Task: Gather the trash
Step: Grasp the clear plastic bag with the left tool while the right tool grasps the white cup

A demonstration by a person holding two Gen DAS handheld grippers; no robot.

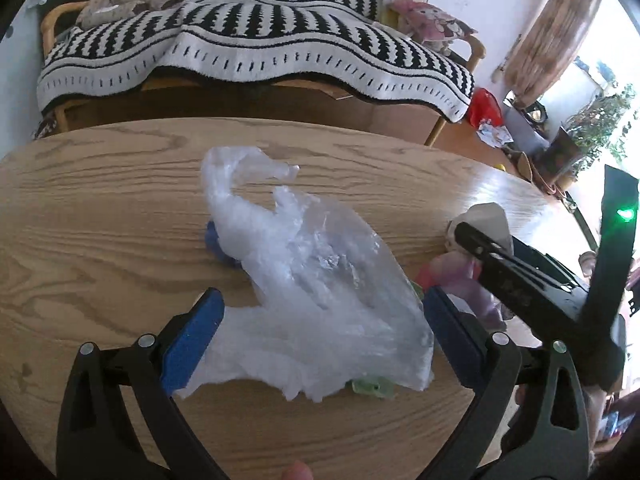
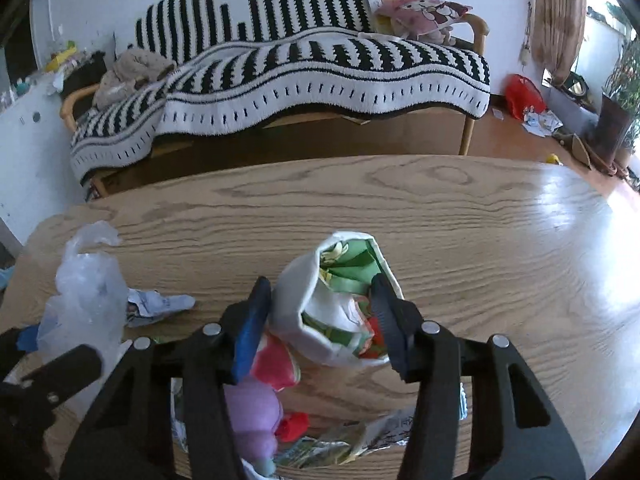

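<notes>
- The work surface is a light oak-grain wooden table (image 2: 480, 216) with rounded corners; daylight glares off its right end.
- Behind it stands a wooden-framed sofa draped in a black-and-white striped woven blanket (image 2: 320, 68), with one pink cartoon-print cushion (image 2: 420, 12) at its right end and a heap of beige cloth (image 2: 132, 72) at its left.
- On the floor to the right, beside a brown patterned curtain (image 2: 560, 12), lies one red plastic bag (image 2: 522, 94) with scraps of paper around it – potted greenery stands further right.
- One crumpled clear plastic bag (image 1: 320, 280) lies on the table between the blue pads of the left gripper (image 1: 322, 336); the jaws are spread wide on either side of it, not pinching it.
- One small blue scrap (image 1: 216, 242) pokes out from under the bag's left edge.
- The right gripper (image 2: 320, 320) has one white paper carton with a green printed lining (image 2: 336, 300) clamped between its fingers – the left pad presses the outer wall, the right finger sits inside the open mouth.
- Under the right gripper lie more wrappers: one red-and-pink packet (image 2: 276, 360), one purple one (image 2: 252, 416), a small red piece (image 2: 294, 426) and a foil-edged printed wrapper (image 2: 352, 440).
- One crumpled blue-and-white paper wrapper (image 2: 156, 306) lies just beside the clear bag.
</notes>
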